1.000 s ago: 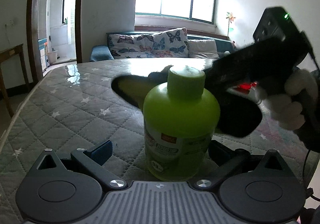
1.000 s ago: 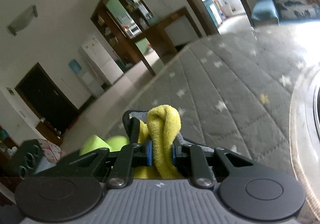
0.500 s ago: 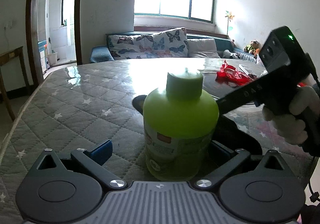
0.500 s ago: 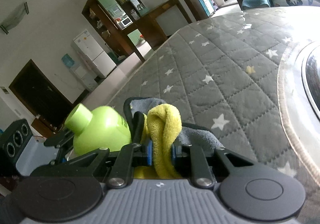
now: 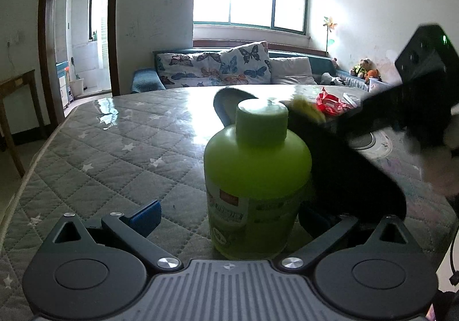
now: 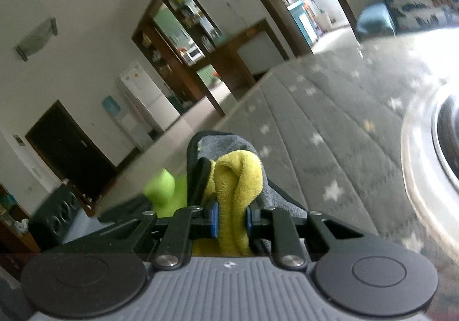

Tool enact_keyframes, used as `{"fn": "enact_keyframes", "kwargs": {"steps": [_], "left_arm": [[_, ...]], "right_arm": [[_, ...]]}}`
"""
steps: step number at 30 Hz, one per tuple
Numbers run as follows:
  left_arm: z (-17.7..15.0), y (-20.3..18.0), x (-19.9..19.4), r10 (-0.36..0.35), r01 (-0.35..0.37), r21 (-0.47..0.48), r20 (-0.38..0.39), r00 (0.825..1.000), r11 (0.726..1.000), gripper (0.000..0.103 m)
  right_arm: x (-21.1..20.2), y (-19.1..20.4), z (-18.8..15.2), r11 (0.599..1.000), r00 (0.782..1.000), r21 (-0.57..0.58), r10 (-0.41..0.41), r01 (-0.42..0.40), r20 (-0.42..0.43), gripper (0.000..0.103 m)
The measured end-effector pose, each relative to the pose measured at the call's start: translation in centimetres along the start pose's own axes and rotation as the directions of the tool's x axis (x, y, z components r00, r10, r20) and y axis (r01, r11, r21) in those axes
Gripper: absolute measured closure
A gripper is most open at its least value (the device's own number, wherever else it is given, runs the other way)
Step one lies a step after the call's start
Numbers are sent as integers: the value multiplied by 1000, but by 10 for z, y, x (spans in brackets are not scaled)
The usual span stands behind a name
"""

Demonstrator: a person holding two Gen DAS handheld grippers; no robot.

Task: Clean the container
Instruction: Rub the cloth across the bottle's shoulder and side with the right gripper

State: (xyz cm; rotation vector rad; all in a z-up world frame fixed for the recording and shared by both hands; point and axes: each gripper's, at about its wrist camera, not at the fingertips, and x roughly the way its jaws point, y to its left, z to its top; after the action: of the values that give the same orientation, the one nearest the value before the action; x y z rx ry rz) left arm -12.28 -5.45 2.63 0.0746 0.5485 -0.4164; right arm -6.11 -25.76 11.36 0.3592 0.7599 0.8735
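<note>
While the green bottle (image 5: 256,177) stands upright on the quilted, star-patterned table (image 5: 109,154), the left hand-held gripper (image 5: 229,215) sits around its lower body with the jaws spread wide. The blue pad (image 5: 145,217) of the left finger is clearly apart from the bottle; the right finger is mostly hidden behind the bottle and the dark shape beside it, so contact on that side cannot be told. The bottle carries a wide green cap (image 5: 261,123) and a printed label (image 5: 229,209) low on its front.

The right hand-held gripper (image 6: 231,216) is clamped tight on a yellow cloth (image 6: 236,192), whose folded loop bulges up between the blue pads, with a grey layer of fabric (image 6: 226,143) wrapped behind it. In the left wrist view this gripper shows as a dark, motion-blurred mass just beside and partly behind the bottle's right shoulder (a patch of yellow peeks out near the cap); whether the cloth touches the bottle cannot be told. In the right wrist view the bottle appears only as a blurred green shape to the left of the cloth.

Farther back on the table lies some red wrapping (image 5: 330,103), and a sofa with butterfly cushions (image 5: 218,65) stands under the window.
</note>
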Motion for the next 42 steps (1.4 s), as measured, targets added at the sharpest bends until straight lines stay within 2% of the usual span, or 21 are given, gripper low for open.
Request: {"fn": "enact_keyframes", "kwargs": {"steps": [8, 28, 31, 35, 38, 42], "left_arm": [[-2, 0, 2, -7, 7, -4, 0, 1000, 1000, 0], [-3, -2, 1, -7, 7, 3, 7, 1000, 1000, 0], [-3, -4, 0, -4, 4, 10, 11, 1000, 1000, 0], [-4, -4, 0, -4, 4, 11, 13, 1000, 1000, 0], [-5, -5, 0, -5, 5, 12, 13, 1000, 1000, 0], [-5, -5, 0, -5, 5, 10, 12, 1000, 1000, 0]], "right_arm": [[26, -1, 20, 1000, 1000, -21, 14, -14, -4, 85], [33, -26, -23, 997, 994, 60, -34, 40, -99, 85], [25, -23, -27, 997, 996, 64, -32, 38, -87, 85], [9, -16, -20, 997, 1000, 79, 14, -13, -24, 85], [1, -4, -9, 998, 999, 42, 43, -43, 16, 85], [8, 7, 10, 998, 998, -18, 61, -60, 20, 85]]}}
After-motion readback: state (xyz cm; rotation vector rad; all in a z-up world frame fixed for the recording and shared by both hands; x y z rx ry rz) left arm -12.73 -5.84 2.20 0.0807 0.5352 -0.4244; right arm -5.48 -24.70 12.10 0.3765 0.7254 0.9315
